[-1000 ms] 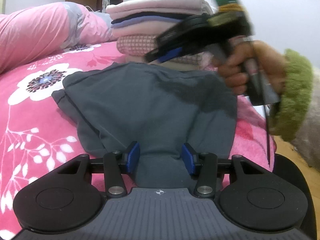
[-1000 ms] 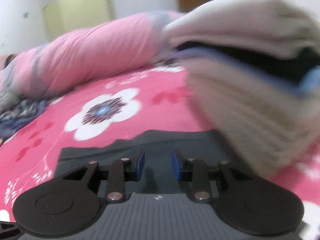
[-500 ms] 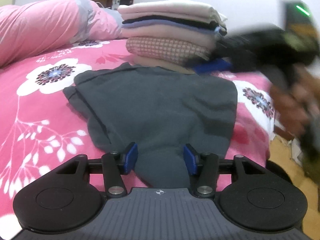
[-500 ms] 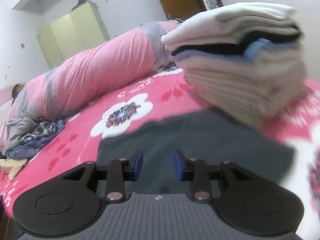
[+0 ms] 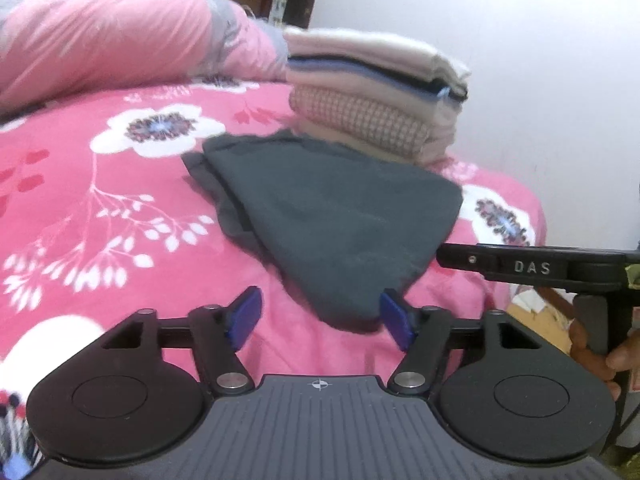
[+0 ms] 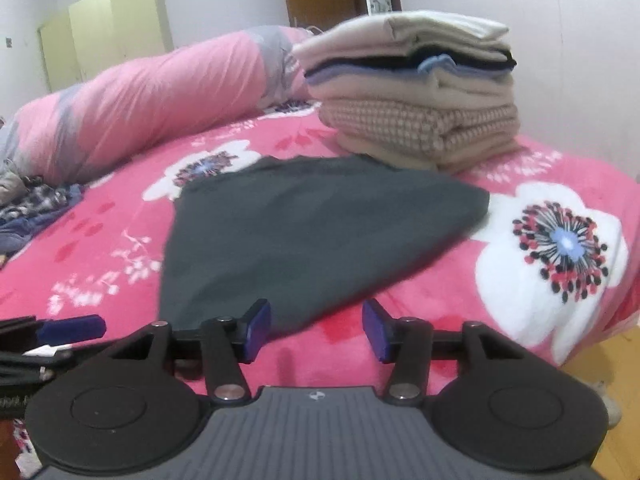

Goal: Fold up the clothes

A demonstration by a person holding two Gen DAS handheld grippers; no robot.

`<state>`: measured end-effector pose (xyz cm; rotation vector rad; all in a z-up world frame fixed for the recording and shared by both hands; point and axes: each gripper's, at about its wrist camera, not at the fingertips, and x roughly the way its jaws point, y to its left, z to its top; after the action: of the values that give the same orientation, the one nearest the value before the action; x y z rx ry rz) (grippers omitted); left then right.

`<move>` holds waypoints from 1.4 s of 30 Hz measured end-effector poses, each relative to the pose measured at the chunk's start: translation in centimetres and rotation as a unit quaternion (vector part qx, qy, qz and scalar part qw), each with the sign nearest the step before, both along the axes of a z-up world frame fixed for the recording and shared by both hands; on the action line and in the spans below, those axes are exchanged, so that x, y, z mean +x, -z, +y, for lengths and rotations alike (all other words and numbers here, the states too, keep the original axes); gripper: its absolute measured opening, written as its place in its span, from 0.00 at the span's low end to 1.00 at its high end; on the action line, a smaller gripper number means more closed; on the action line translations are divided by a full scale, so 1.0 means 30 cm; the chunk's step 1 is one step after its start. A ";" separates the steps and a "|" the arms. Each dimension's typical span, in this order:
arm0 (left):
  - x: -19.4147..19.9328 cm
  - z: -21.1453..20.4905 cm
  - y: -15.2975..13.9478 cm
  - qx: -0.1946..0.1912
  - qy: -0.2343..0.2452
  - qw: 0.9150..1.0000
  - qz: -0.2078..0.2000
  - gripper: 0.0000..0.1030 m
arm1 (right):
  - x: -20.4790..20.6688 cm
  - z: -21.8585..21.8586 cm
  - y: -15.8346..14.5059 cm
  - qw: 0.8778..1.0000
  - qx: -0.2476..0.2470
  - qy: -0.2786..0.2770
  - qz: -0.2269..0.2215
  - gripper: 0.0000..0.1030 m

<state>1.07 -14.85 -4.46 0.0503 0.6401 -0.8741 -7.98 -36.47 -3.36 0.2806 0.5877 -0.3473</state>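
Note:
A folded dark grey garment [image 5: 332,216] lies flat on the pink flowered bedspread [image 5: 120,208], just in front of a tall stack of folded clothes [image 5: 372,100]. My left gripper [image 5: 320,318] hangs over the garment's near corner with its jaws opening; the blue pads touch no cloth. My right gripper [image 6: 316,332] is at the near edge of the same garment [image 6: 312,232], jaws also opening, with only bedspread between the pads. Its black side and the hand [image 5: 600,352] holding it show at the right of the left wrist view.
A rolled pink quilt [image 6: 140,104] lies along the far side of the bed. Loose unfolded clothes [image 6: 32,204] are heaped at the far left. The bed edge drops to a wooden floor [image 6: 600,360] on the right. A yellow wardrobe [image 6: 104,32] stands behind.
Both grippers have drawn back from the grey garment and their jaws have spread wider. The right gripper swung from over the garment down to the right side of the bed edge.

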 end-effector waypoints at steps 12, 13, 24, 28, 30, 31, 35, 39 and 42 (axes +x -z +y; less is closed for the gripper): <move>-0.131 0.104 -0.043 -0.025 -0.034 0.999 0.005 0.96 | -0.136 0.112 -0.007 1.000 -0.011 0.016 0.011 0.97; -0.137 0.111 -0.048 -0.026 -0.037 0.999 0.002 0.97 | -0.142 0.113 -0.007 1.000 -0.011 0.018 0.012 0.98; -0.156 0.131 -0.088 -0.020 -0.049 0.999 0.014 1.00 | -0.155 0.131 -0.041 0.999 -0.016 0.036 0.019 1.00; -0.162 0.136 -0.096 -0.019 -0.057 0.998 0.011 1.00 | -0.147 0.143 -0.058 0.999 -0.023 0.036 0.021 1.00; -0.163 0.138 -0.098 -0.018 -0.060 0.998 0.010 1.00 | -0.147 0.148 -0.063 0.999 -0.022 0.034 0.019 1.00; -0.163 0.138 -0.099 -0.017 -0.061 0.998 0.011 1.00 | -0.146 0.150 -0.065 0.999 -0.021 0.033 0.018 1.00; -0.164 0.139 -0.100 -0.016 -0.060 0.998 0.014 1.00 | -0.142 0.156 -0.064 0.999 -0.019 0.032 0.021 1.00; -0.170 0.139 -0.100 -0.014 -0.060 0.998 0.012 1.00 | -0.141 0.161 -0.057 0.999 -0.017 0.033 0.026 1.00; -0.170 0.140 -0.100 -0.015 -0.060 0.998 0.015 1.00 | -0.142 0.162 -0.053 0.999 -0.016 0.035 0.027 1.00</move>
<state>-4.02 -10.66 -1.47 -0.0279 0.6514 -0.7696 -12.23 -31.61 -1.76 0.2627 0.6267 -0.4325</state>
